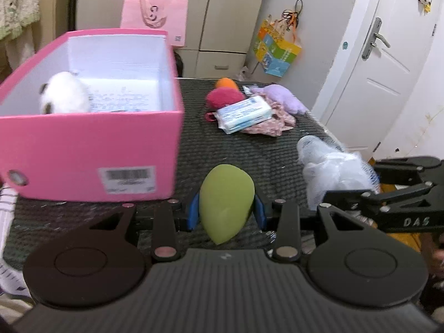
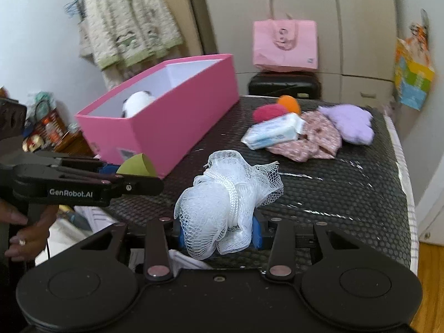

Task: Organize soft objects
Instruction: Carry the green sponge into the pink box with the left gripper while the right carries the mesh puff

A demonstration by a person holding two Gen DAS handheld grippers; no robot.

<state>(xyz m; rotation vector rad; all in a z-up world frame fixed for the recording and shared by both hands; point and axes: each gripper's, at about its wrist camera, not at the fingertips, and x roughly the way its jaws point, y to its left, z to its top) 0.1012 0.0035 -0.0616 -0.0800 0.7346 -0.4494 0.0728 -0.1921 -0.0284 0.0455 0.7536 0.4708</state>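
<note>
On the left, the left tool (image 1: 226,212) is clamped narrow on a smooth, teardrop-shaped green sponge (image 1: 226,199), held just beside the glossy pink box (image 1: 91,149) (a fluffy white plush (image 1: 63,94) sits inside). To the right, the right tool (image 2: 217,231) grips a crinkly white mesh pouf (image 2: 222,194) above the dark, dimpled counter (image 2: 333,188).

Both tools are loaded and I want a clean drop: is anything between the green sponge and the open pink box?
Nothing visible blocks it. The green sponge, clamped in the left tool, sits just off the pink box, whose near wall must be cleared. Inside, only a white plush shows, leaving free floor.
</note>
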